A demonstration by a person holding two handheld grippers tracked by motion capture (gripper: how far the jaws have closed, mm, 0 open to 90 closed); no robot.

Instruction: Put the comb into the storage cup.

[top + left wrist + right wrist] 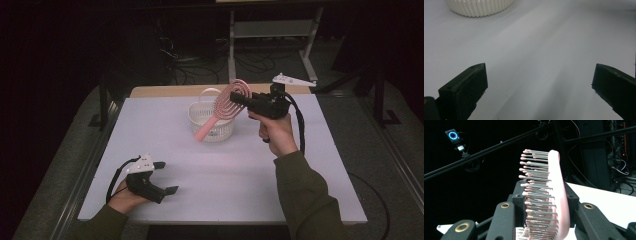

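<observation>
Two tongs are in our hands at a white table [300, 165]. Our right gripper [239, 98] is raised above the far half of the table, held level and pointing left. Its jaws are closed on the head of a pink hairbrush [227, 102]. In the right gripper view the brush [554, 202] stands up between the two black jaws, with its smooth pink back against the right-hand jaw and its grey, pink-tipped bristles facing the left-hand one. The top of the head rises well past the jaw tips.

From above, we see the oval, open-ringed head of the brush at the jaw tips, and its handle slanting down and to the left. The handle's end sits in front of a small white basket [222, 131], which stands on the table just below the brush. Whether the handle touches the basket we cannot tell.

Our left gripper [168, 176] rests low near the front left corner of the table, well apart from the brush. Its jaws stand wide apart with nothing between them. In the left gripper view we look along those jaws over bare white tabletop, and the ribbed side of the basket [479, 7] shows at the top edge.
</observation>
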